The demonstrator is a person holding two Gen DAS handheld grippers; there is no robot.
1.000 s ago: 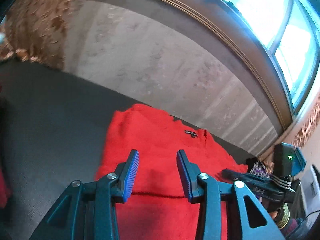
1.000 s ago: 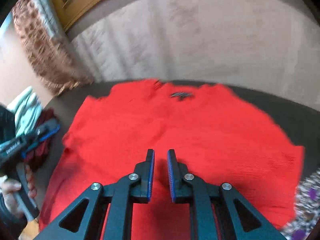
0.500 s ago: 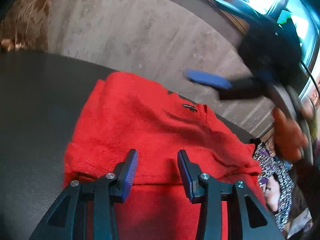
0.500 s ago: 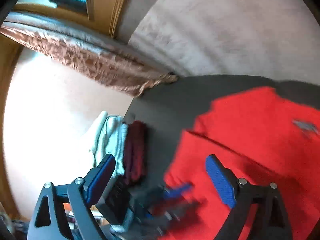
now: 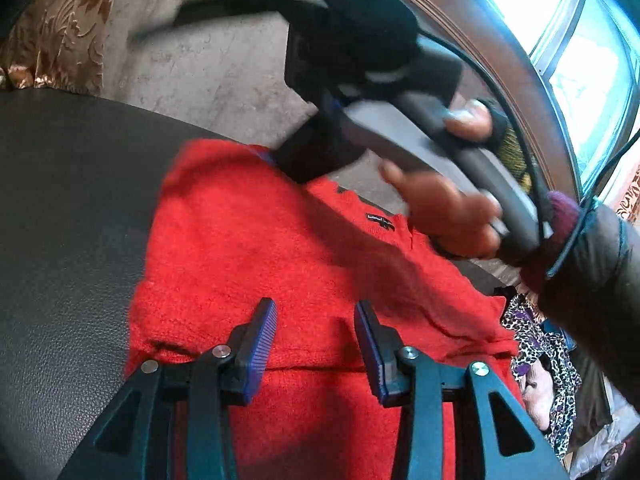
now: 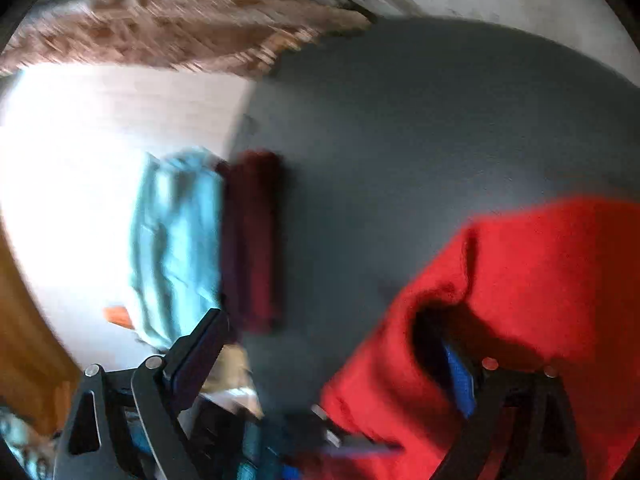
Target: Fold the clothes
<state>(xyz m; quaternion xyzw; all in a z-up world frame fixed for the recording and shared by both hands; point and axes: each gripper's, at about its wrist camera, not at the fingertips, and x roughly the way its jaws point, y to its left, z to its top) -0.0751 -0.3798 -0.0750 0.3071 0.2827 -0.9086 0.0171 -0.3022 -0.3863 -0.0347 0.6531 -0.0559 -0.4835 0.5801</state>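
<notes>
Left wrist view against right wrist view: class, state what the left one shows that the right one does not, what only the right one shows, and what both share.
Only the left wrist view shows the person's hand holding the right gripper's grey handle, the sweater's neck label, the window and a leopard-print garment.

Only the right wrist view shows the dark red folded garment beside a light blue one, and the right gripper wide open.

Both show the red sweater on the dark table. The left gripper is open above it.

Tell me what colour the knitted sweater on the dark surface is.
Bright red; the knitted sweater shows best in the left wrist view.
</notes>
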